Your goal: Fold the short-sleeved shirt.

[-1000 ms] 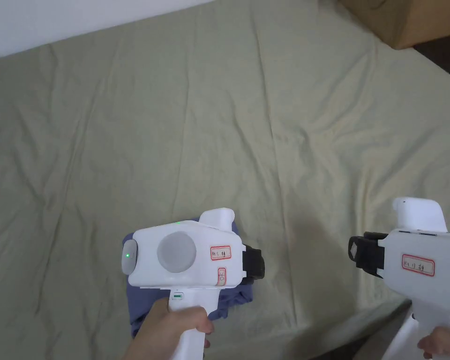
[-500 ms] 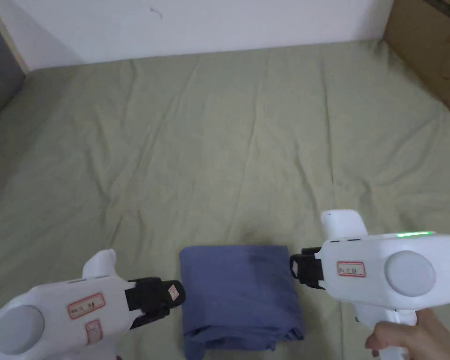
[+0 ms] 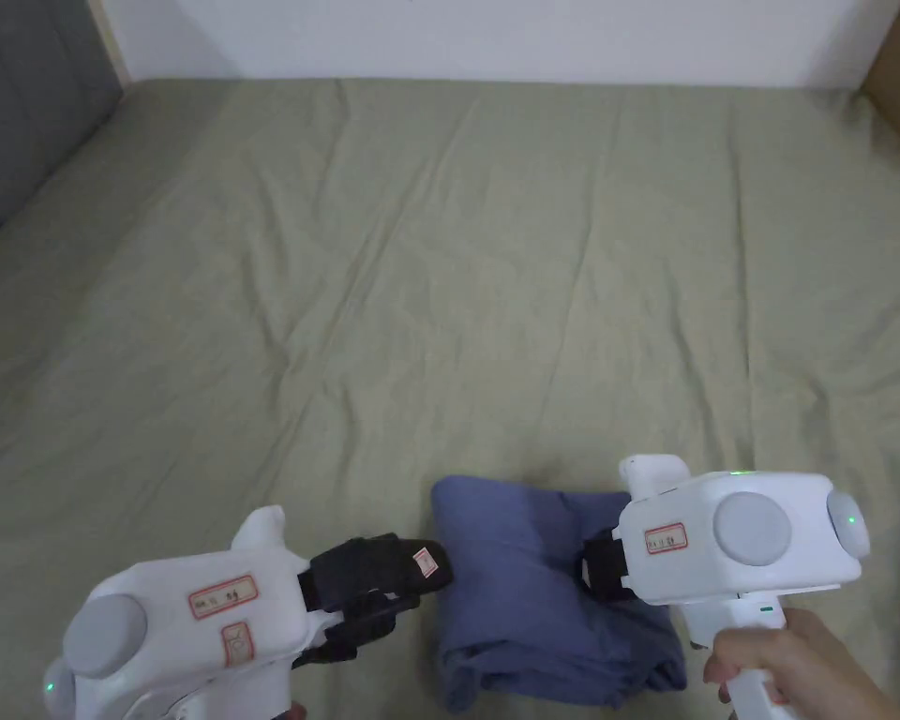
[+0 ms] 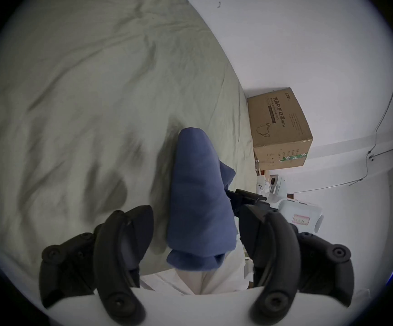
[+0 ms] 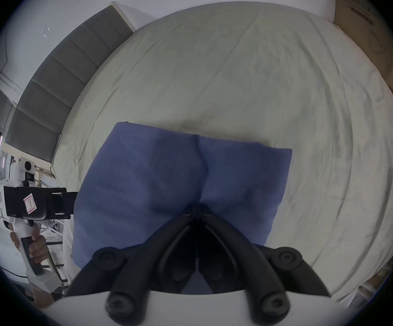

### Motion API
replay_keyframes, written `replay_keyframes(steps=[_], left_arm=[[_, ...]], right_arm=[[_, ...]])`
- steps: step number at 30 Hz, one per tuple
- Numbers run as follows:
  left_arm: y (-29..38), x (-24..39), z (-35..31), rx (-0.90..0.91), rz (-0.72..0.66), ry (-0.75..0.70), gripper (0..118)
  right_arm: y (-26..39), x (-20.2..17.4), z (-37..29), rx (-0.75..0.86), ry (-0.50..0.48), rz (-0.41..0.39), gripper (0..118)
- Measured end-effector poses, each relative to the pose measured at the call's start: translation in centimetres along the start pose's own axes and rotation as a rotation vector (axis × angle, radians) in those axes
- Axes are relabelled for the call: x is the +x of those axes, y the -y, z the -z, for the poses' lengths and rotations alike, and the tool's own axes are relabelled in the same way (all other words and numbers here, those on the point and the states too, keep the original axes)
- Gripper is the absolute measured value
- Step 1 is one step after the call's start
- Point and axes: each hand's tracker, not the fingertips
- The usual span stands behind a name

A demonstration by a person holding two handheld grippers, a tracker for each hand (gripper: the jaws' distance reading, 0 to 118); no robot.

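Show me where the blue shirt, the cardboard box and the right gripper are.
blue shirt [image 3: 523, 581], head view, on its folded top layer.
cardboard box [image 4: 277, 128], left gripper view, on its printed front face.
right gripper [image 5: 196, 207], right gripper view, where its closed jaws pinch the shirt's edge.

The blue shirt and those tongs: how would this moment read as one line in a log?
shirt: folded, on bed sheet | right tongs: shut on shirt edge | left tongs: open, beside shirt

blue shirt [image 3: 532, 581], olive-green sheet [image 3: 439, 281]
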Motion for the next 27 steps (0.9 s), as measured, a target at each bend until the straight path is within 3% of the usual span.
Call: replay_keyframes(steps=[5, 7, 10, 12, 13, 15, 16, 17, 22, 27], left_arm=[[-1.4, 0.4, 4.6, -0.125, 0.059, -0.039, 90], [-2.1, -0.2, 6.6, -0.21, 0.027, -0.042, 91], [-3.2, -1.6, 8.6, -0.26, -0.066, 0.095, 89], [-3.6, -1.7, 9.0, -0.262, -0.096, 0.073, 88], [-3.6, -1.6, 9.1, -0.257, -0.066, 0.06, 82], [-3.5, -1.8, 8.9, -0.254, 0.011, -0.035, 44], [-3.4, -2.2, 8.8, -0.259, -0.002, -0.024, 34], [-3.4, -2.5, 8.4, -0.243, -0.037, 0.066, 33], [-3.7, -1.8, 6.1, -0.219, 0.054, 0.007, 32], [-7.8, -3.6, 0.3, -0.151, 0.101, -0.111, 32]], right_arm=[[0.3, -0.4, -0.1, 0.01, 0.017, -0.025, 0], [0.3, -0.5, -0.1, 0.009, 0.022, -0.027, 0], [0.4, -0.6, -0.1, 0.012, 0.025, -0.023, 0], [0.5, -0.7, -0.1, 0.013, 0.027, -0.026, 0], [0.5, -0.7, -0.1, 0.015, 0.029, -0.026, 0], [0.5, -0.6, 0.0, 0.013, 0.03, -0.022, 0], [0.4, -0.5, -0.1, 0.009, 0.001, -0.003, 0], [0.4, -0.6, -0.3, 0.011, 0.013, 0.011, 0], [0.4, -2.3, -2.2, 0.07, 0.051, -0.067, 0], [-0.3, -2.8, -4.1, 0.141, 0.003, -0.039, 0]])
